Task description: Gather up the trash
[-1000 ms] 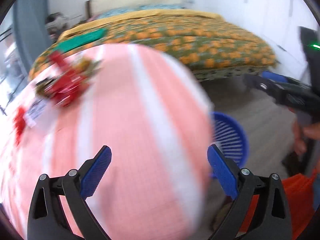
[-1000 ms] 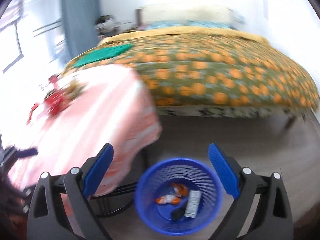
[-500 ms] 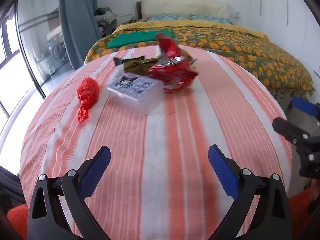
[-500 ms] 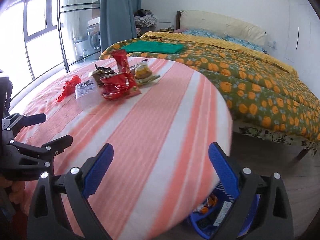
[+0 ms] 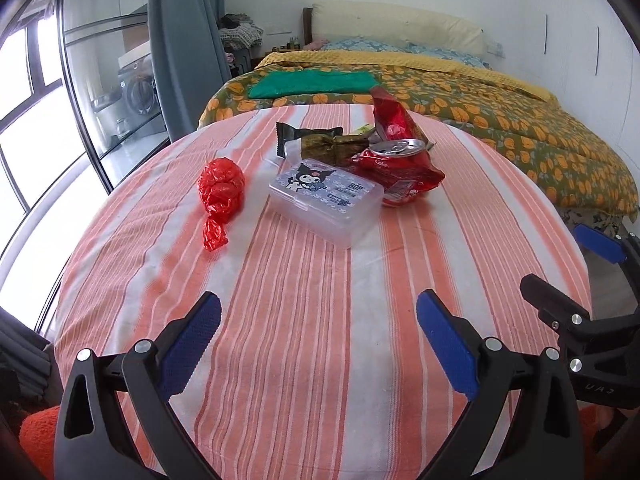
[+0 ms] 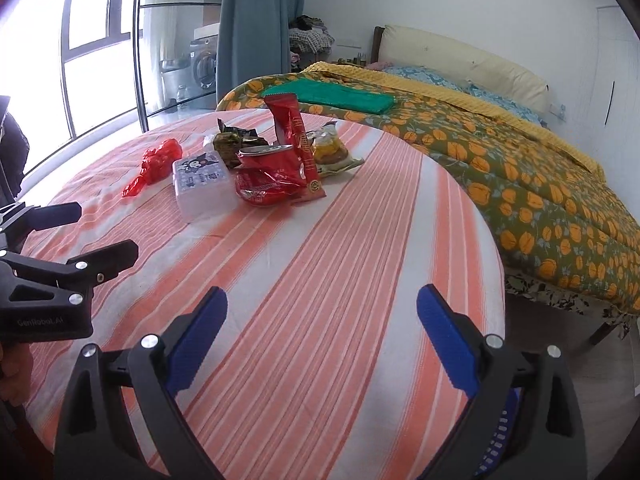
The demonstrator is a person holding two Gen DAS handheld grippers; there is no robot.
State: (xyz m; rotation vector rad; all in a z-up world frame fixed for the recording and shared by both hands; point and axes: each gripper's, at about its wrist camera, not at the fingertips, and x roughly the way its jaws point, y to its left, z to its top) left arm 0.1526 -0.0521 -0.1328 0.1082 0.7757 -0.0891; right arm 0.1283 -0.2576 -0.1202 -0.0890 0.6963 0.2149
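The round table (image 5: 320, 360) wears a soft cloth striped orange and white; the trash sits bunched toward its far side, well apart from both tools. The left gripper (image 5: 318, 342) hovers over the near edge with its blue ridged pads spread wide and nothing between them; the right gripper (image 6: 322, 330) is likewise wide open and empty, just right of the left one. In the pile, a clear hard plastic box (image 5: 326, 200) with a cartoon sticker lies nearest; to its left a crinkled red cellophane wrapper (image 5: 221, 192), twisted at one end; behind the box a dented red can (image 5: 394, 158) resting on a shiny red foil bag (image 5: 390, 120), and a dark crumpled wrapper (image 5: 316, 142). From the right wrist view a tall red sachet (image 6: 298, 140) leans on the can; beside it a clear packet (image 6: 330, 150) holds what may be a yellow cake. A blue ribbed bin (image 6: 500, 432) peeks out below the table's right edge; a flower-patterned bed (image 5: 500, 120) lies beyond.
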